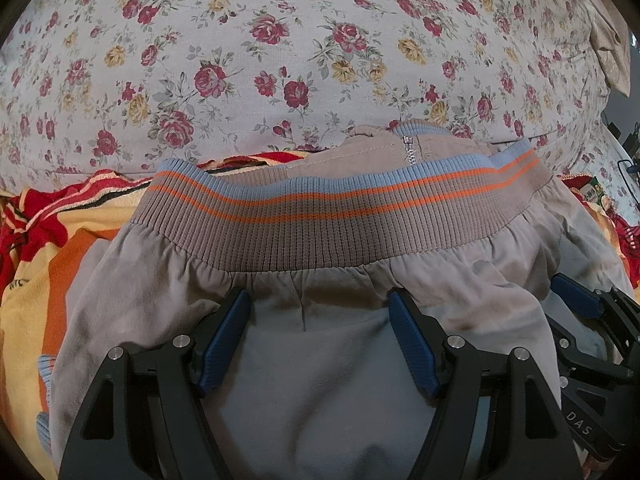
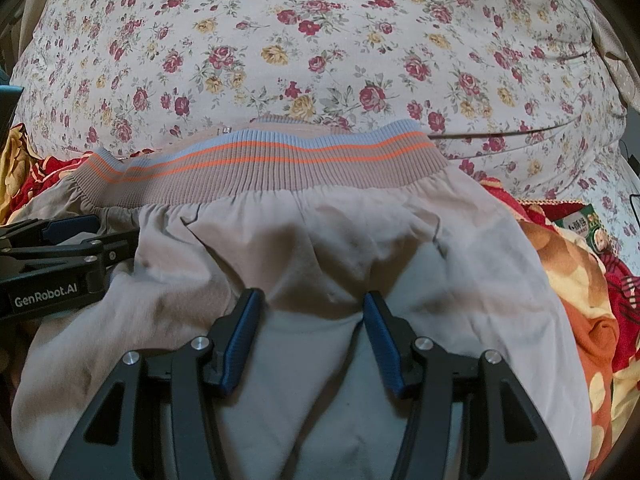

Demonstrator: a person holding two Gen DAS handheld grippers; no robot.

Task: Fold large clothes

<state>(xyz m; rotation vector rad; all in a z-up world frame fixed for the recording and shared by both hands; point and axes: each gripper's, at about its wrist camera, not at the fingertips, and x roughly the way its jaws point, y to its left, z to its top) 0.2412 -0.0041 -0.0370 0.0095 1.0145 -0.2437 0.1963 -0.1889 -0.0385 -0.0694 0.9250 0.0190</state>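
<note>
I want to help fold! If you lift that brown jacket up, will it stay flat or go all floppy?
Probably floppy: the jacket is thin cloth, already creased and draped in soft folds. The ribbed striped hem looks thicker and stretchy, so it may hold its line a little better. The left gripper and right gripper are both open over it, so nothing is pinched yet.

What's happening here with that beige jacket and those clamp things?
A person is folding a beige jacket on a bed with a floral sheet, using a handheld two-finger gripper in each hand. The left gripper and right gripper sit side by side over the jacket's body, just below its striped ribbed hem. Both look open, with fabric bunched between the fingers, so nothing seems clamped right now. A red and yellow blanket lies underneath.
</note>
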